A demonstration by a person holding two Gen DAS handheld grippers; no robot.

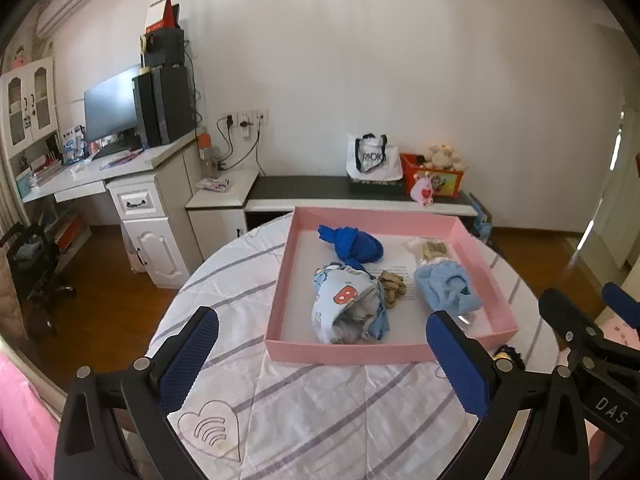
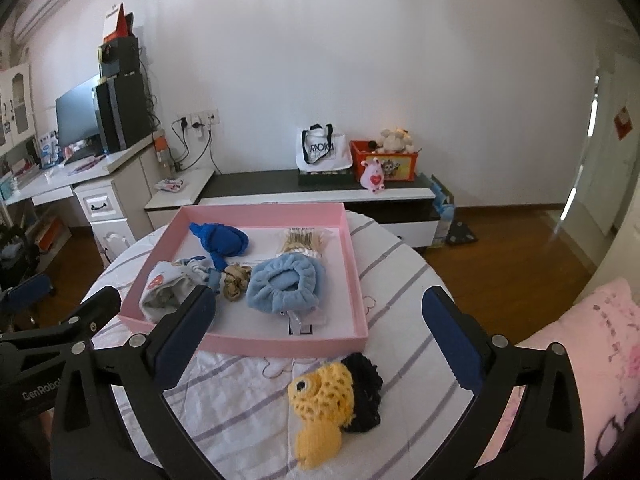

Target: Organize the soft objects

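Note:
A pink tray (image 1: 344, 351) (image 2: 280, 343) sits on the round striped table. In it lie a dark blue cloth bundle (image 1: 358, 245) (image 2: 224, 240), a white printed cloth (image 1: 344, 304) (image 2: 168, 288), a tan scrunchie (image 1: 393, 285) (image 2: 236, 280), a light blue fluffy cap (image 1: 446, 290) (image 2: 282, 284) and a pack of cotton swabs (image 2: 304, 240). A yellow knitted fish (image 2: 320, 400) lies on a black knitted piece (image 2: 366, 384) in front of the tray. My left gripper (image 1: 322, 354) is open and empty before the tray. My right gripper (image 2: 320, 328) is open and empty above the fish.
The table (image 1: 320, 420) has a striped cloth. Behind it stands a low bench (image 2: 320, 192) with a tote bag (image 2: 320, 148) and a red toy box (image 2: 384, 160). A desk with a monitor (image 1: 112, 108) is at the left. A pink pillow (image 2: 592, 360) lies at the right.

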